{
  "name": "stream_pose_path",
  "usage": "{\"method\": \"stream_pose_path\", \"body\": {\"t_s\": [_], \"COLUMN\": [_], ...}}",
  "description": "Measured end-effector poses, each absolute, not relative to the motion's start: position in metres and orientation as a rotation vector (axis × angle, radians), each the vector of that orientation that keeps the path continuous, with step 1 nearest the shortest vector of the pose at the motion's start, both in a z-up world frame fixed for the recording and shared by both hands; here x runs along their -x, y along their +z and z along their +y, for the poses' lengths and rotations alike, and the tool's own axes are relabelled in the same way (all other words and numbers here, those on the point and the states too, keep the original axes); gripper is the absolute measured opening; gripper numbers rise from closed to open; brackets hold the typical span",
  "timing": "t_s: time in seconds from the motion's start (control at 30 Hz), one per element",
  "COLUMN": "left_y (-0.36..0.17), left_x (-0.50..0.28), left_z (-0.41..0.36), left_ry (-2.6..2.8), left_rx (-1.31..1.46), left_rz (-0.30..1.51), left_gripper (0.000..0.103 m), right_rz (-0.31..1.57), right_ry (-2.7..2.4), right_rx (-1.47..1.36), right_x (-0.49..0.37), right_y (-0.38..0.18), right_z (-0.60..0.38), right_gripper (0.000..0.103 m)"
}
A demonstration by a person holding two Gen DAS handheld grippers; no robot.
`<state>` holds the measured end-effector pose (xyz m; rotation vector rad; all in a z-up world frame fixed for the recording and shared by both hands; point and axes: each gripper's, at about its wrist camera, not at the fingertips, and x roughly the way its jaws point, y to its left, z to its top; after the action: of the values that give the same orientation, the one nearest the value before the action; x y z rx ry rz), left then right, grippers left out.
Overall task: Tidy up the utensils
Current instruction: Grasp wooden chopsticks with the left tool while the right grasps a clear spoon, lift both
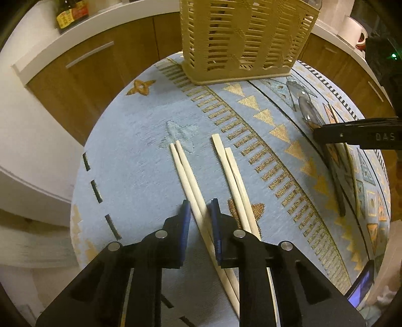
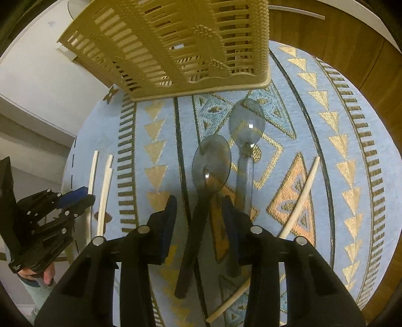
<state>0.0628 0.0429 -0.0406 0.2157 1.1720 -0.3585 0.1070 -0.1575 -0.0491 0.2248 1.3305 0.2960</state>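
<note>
In the left wrist view my left gripper (image 1: 201, 213) is down on the table, shut on the left pair of pale chopsticks (image 1: 186, 173), which still lies flat. A second pair (image 1: 236, 181) lies just to its right. The right wrist view shows my right gripper (image 2: 201, 213) open, its pads either side of the dark spoon's handle (image 2: 198, 226) with gaps on both sides. A clear bluish spoon (image 2: 246, 125) lies beside it, its handle running under the right finger. The tan slotted basket (image 2: 176, 45) stands at the table's far edge.
The round table wears a blue patterned cloth (image 1: 138, 176). A single chopstick (image 2: 301, 196) lies right of the spoons. Wooden cabinets (image 1: 95, 75) and a counter with a bottle (image 1: 70, 12) lie beyond. A phone (image 1: 361, 286) sits at the table's right edge.
</note>
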Motion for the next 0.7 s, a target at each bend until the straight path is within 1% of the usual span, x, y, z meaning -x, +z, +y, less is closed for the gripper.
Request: {"method": "stream_pose_path", "body": {"t_s": [0.23,0.33,0.4,0.43,0.47,0.6,0.7], "left_y": [-0.042,-0.042,-0.042,-0.042,-0.042,-0.043,-0.043], "left_x": [-0.076,-0.078,-0.079,-0.079,-0.078,-0.071,-0.067], "left_z": [0.033,0.023,0.021,0.021,0.022,0.021,0.018], "left_ry": [-0.352,-0.366,-0.359,-0.356,-0.356,-0.344,-0.334], "left_rx": [-0.260,-0.308,-0.317,-0.315,-0.313,-0.317,-0.331], "left_rz": [1.205,1.222,1.226,1.225,1.222,1.198,1.183], "left_gripper": [0.016,0.025,0.025,0.025,0.025,0.023,0.022], "right_rz": [1.352,1.357,1.346,1.340,1.335,1.316,1.318], "right_ry": [0.233,0.194,0.162,0.155,0.155,0.153,0.165], "right_rx": [-0.116,-0.045,0.017,0.033,0.040,0.044,0.043], "right_x": [-0.110,-0.112,-0.109,-0.108,-0.107,-0.106,-0.105], "right_y": [-0.050,-0.051,-0.051,-0.052,-0.052,-0.052,-0.049], "right_z": [-0.138,-0.124,-0.115,-0.111,-0.109,-0.104,-0.106], "right_gripper": [0.033,0.032,0.025,0.018,0.015,0.011,0.011]}}
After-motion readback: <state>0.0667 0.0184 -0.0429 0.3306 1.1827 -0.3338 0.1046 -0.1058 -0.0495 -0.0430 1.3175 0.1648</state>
